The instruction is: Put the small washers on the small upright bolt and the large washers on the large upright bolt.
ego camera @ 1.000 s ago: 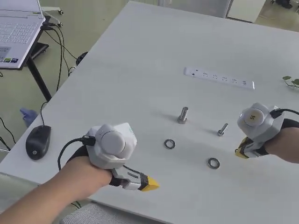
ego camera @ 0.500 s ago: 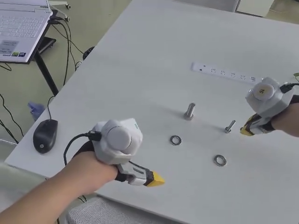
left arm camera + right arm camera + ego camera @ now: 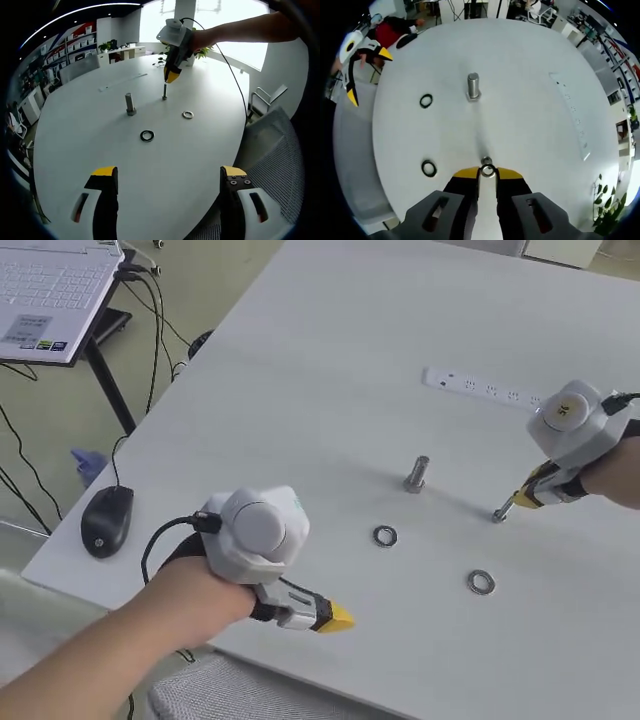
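Note:
The large bolt (image 3: 417, 474) and the small bolt (image 3: 500, 512) stand upright on the white table (image 3: 300, 390). My right gripper (image 3: 520, 500) has its yellow tips right at the small bolt's top. In the right gripper view its jaws (image 3: 487, 172) are shut on a small washer (image 3: 487, 171), held just before the small bolt (image 3: 486, 161). Two washers lie flat: a dark one (image 3: 385, 536) in front of the large bolt and a lighter one (image 3: 481, 582) nearer the table's front edge. My left gripper (image 3: 332, 618) hovers open at the near edge, holding nothing (image 3: 167, 175).
A white power strip (image 3: 483, 387) lies beyond the bolts. A black mouse (image 3: 106, 520) sits at the table's left edge, with cables and a laptop (image 3: 50, 290) on a stand beyond it. A mesh chair back (image 3: 230, 695) is below the near edge.
My right gripper has moved from the right of the small bolt up to the bolt's top. The left gripper has stayed by the near edge. The head camera has shifted.

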Motion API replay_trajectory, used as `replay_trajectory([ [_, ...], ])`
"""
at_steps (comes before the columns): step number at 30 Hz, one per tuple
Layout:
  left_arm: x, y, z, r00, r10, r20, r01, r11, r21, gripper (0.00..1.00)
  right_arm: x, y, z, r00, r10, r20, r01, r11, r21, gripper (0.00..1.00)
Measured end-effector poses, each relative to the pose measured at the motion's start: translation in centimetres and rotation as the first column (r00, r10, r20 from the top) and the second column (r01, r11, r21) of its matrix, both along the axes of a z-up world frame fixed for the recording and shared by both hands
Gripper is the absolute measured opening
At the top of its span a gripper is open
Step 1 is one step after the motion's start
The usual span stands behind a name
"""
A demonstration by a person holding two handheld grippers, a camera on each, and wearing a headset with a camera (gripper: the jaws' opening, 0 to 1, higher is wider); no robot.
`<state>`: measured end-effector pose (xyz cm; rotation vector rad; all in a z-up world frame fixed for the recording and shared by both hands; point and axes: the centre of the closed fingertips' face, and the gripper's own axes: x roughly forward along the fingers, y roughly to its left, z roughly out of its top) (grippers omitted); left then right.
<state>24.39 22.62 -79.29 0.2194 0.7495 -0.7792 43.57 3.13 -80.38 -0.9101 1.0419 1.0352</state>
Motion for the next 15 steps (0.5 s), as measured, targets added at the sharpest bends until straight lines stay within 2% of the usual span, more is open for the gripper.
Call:
replay_trajectory([
  [15,-0.12,0.25,-0.22,1.0,0.005,-0.008,-0.005,1.0,0.004,0.83,0.6,-0.1,-0.98,1.0,0.007,-0.007,-0.007,1.0,-0.018,0.13],
])
